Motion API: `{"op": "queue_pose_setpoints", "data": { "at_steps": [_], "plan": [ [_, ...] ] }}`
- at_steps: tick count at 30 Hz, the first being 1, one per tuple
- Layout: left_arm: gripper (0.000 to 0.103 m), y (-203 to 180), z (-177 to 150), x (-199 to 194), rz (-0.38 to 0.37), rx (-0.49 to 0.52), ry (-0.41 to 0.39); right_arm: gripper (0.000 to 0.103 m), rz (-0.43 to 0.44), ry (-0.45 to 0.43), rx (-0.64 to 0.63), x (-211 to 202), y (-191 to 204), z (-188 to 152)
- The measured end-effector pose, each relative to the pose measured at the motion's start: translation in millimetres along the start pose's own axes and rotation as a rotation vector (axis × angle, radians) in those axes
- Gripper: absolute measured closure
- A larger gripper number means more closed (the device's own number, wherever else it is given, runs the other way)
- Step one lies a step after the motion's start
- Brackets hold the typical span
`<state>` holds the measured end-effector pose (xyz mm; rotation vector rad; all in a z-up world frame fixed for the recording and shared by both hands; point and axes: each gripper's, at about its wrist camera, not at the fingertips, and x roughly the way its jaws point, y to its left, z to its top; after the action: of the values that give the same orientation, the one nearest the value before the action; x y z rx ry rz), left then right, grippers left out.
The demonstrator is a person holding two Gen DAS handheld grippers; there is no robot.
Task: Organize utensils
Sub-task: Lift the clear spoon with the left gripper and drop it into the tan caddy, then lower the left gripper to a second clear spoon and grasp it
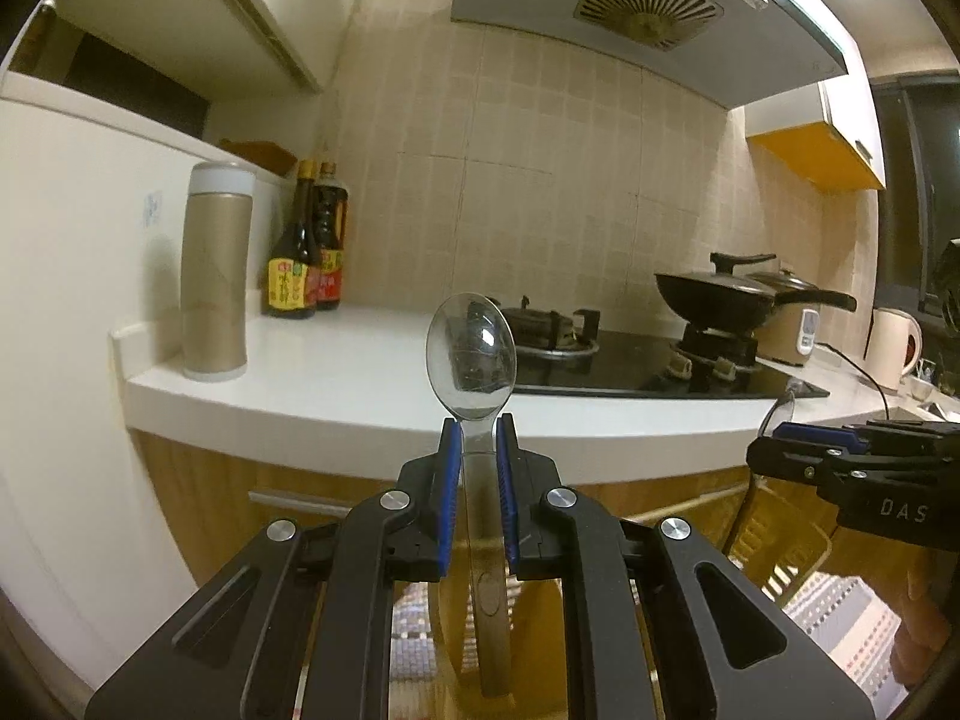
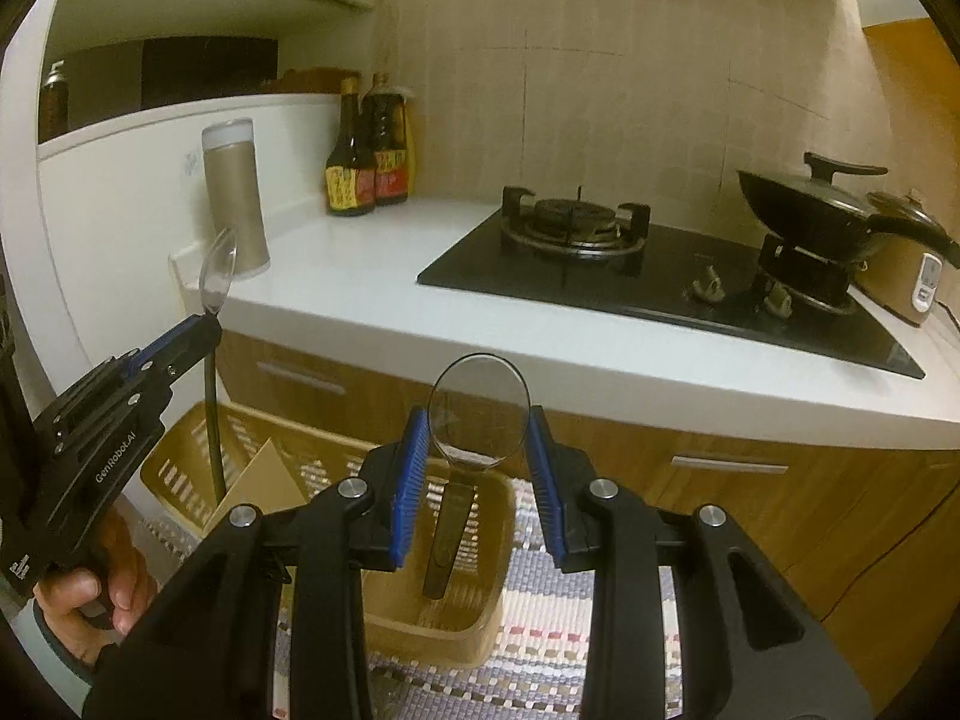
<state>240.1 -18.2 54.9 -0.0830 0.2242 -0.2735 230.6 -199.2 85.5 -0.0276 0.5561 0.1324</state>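
Beige wall tiles back our white tabletop [image 2: 372, 252], where a gold cylindrical flask [image 1: 215, 270] stands near its left edge. Our left gripper [image 1: 478, 438] has its jaws closed on a clear plastic spoon [image 1: 471, 348]. Our right gripper [image 2: 478, 438] has its jaws spread wider around a second clear spoon [image 2: 480, 414], touching its bowl, above a slotted tan basket [image 2: 432, 618].
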Motion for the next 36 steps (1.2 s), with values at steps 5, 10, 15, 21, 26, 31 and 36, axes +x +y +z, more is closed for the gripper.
{"op": "queue_pose_setpoints", "data": {
  "at_steps": [5,10,15,21,26,31,36],
  "plan": [
    [0.072,10,3,-12,0.006,-0.039,0.011,0.072,0.044,0.045,-0.002,-4,5,-3],
    [0.062,16,11,-37,-0.006,-0.061,0.017,0.055,0.092,0.073,0.018,-19,6,-7],
    [0.060,16,18,-69,0.007,-0.052,0.038,0.055,0.108,0.088,0.020,-42,11,-13],
    [0.060,19,23,-102,-0.001,-0.059,0.101,0.055,0.122,0.097,-0.001,-78,23,-20],
    [0.058,18,21,-120,0.000,-0.051,0.148,0.055,0.121,0.120,-0.026,-94,35,-27],
    [0.058,11,2,-121,0.007,-0.029,0.273,0.055,0.113,0.222,-0.014,-91,42,-42],
    [0.046,10,-26,-119,0.030,-0.022,0.340,0.055,0.139,0.367,0.047,-68,39,-63]
  ]
}}
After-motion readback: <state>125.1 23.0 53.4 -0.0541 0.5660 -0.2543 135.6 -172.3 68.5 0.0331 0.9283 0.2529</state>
